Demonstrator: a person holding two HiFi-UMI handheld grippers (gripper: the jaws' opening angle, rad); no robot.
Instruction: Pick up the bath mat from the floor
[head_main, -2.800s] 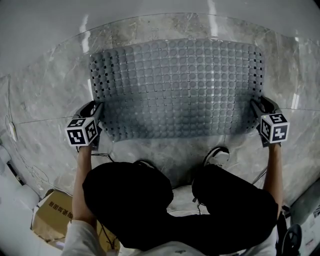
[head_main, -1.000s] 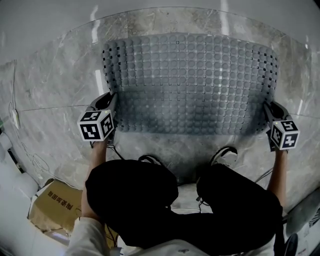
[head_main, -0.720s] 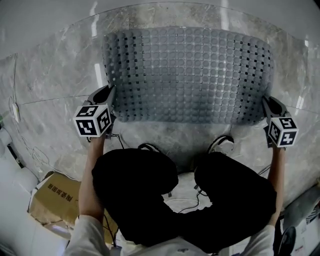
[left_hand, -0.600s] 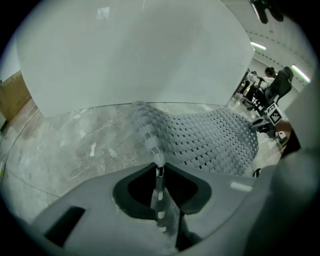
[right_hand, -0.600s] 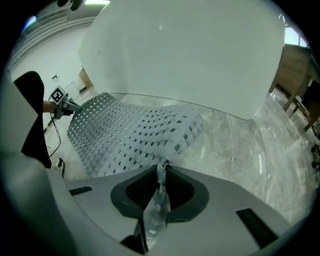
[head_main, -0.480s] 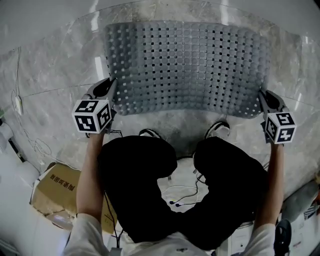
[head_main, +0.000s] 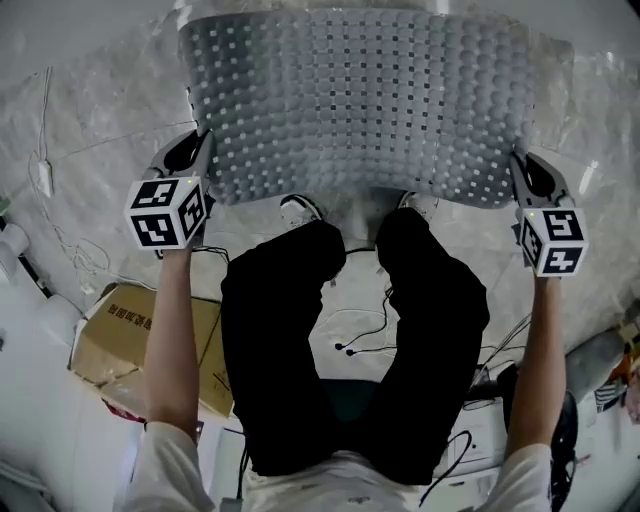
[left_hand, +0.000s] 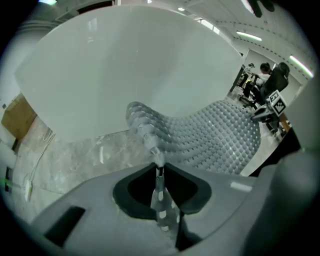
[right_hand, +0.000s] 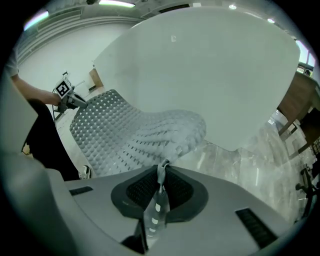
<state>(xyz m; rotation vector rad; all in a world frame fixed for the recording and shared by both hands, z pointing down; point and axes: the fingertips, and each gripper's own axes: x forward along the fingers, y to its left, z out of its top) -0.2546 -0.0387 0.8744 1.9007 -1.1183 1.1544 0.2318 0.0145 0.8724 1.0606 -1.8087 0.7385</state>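
Observation:
The bath mat (head_main: 360, 100) is grey, studded with round bumps and small square holes. It hangs spread between my two grippers, well above the marble floor (head_main: 90, 130). My left gripper (head_main: 203, 165) is shut on its near left corner, and the pinched mat edge (left_hand: 159, 175) runs between the jaws. My right gripper (head_main: 517, 172) is shut on the near right corner, with the mat edge (right_hand: 159, 187) clamped in the jaws, which have just been closing tighter on it. From both corners the mat (left_hand: 220, 132) (right_hand: 130, 130) sags away. Its far edge runs out of the head view.
The person's black-clad legs (head_main: 290, 330) and shoes (head_main: 300, 210) stand just below the mat's near edge. A cardboard box (head_main: 130, 335) lies at the left, thin cables (head_main: 360, 335) between the feet, and a white cord (head_main: 45, 170) at far left. A white wall (left_hand: 125, 65) rises ahead.
Both grippers have risen together with the mat, which has come up off the floor. The person has straightened from a crouch to standing.

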